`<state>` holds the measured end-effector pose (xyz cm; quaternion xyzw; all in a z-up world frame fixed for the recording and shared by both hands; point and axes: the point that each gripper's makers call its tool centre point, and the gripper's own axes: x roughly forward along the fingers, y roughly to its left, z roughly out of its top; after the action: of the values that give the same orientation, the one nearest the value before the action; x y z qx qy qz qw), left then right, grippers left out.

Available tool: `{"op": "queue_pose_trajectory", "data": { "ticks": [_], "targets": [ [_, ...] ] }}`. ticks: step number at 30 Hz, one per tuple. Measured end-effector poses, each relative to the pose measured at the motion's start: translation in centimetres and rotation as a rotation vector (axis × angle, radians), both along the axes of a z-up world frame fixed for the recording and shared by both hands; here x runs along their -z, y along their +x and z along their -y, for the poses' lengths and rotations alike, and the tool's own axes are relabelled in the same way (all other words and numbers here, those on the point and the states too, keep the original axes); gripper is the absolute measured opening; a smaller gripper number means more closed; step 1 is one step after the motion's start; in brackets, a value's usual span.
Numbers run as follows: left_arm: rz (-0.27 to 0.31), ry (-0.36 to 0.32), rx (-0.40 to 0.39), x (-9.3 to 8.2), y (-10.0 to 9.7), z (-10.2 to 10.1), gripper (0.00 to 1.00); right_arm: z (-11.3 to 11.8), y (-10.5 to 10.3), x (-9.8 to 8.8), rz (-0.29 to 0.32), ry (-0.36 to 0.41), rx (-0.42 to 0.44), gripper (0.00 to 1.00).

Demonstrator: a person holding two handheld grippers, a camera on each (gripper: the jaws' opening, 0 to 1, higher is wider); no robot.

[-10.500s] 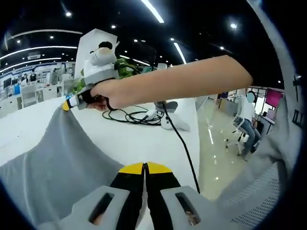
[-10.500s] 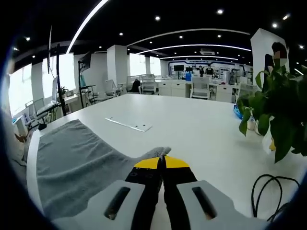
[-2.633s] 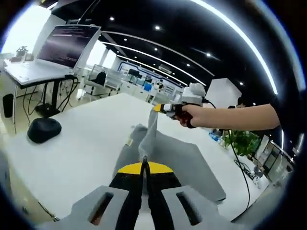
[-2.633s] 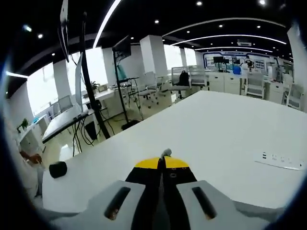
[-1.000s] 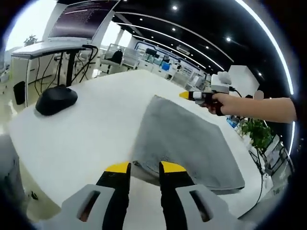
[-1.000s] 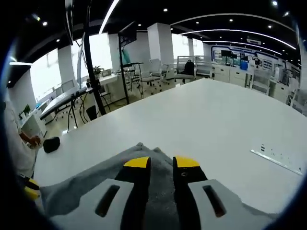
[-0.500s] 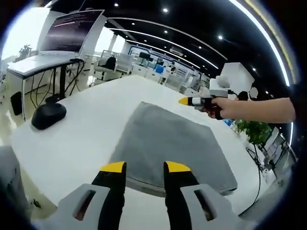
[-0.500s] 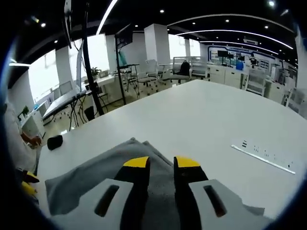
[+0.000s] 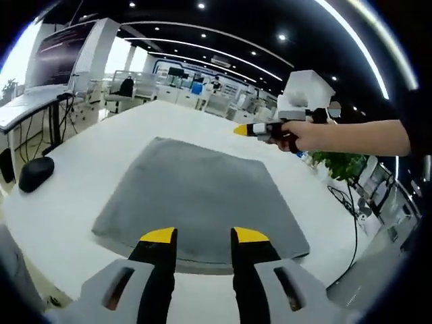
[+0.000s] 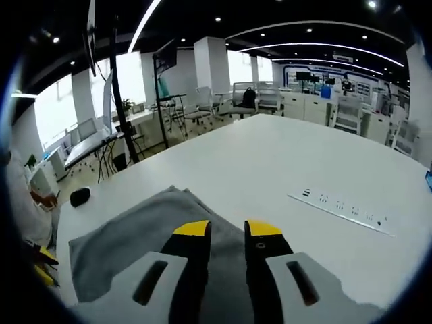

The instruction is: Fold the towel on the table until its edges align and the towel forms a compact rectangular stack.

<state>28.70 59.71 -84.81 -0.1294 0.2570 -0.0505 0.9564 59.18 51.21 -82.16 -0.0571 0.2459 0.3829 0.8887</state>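
A grey towel (image 9: 196, 196) lies folded flat on the white table (image 9: 101, 145). My left gripper (image 9: 201, 235) hangs open over its near edge, with nothing between the yellow tips. My right gripper (image 9: 244, 129), held by a person's hand, hovers above the towel's far right side in the left gripper view. In the right gripper view the same towel (image 10: 128, 236) spreads under my open right gripper (image 10: 226, 228), whose yellow tips hold nothing.
A black mouse (image 9: 35, 173) sits on the table's left end, also seen as a black mouse (image 10: 79, 196). A white power strip (image 10: 341, 206) lies on the table (image 10: 270, 162) beyond the towel. A green plant (image 9: 344, 165) and a black cable (image 9: 351, 209) are at the right.
Both grippers, shut on the towel's corners earlier, have let go and stand open. The towel now lies folded flat. Both cameras have drawn back and lifted a little.
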Motion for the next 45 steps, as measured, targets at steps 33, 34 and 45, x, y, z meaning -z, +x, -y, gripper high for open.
{"op": "queue_pose_trajectory", "data": {
  "ticks": [33,34,45],
  "targets": [
    [-0.138,0.063,0.457,1.6,2.3,16.4,0.46,10.2,0.3,3.5,-0.12,-0.056,0.055,0.21],
    [-0.145,0.063,0.465,1.8,2.3,16.7,0.46,10.3,0.4,4.5,-0.128,-0.059,0.057,0.21],
    [-0.218,0.062,0.527,4.5,2.6,19.4,0.43,10.2,1.2,7.4,-0.142,-0.097,0.043,0.21]
  ]
}}
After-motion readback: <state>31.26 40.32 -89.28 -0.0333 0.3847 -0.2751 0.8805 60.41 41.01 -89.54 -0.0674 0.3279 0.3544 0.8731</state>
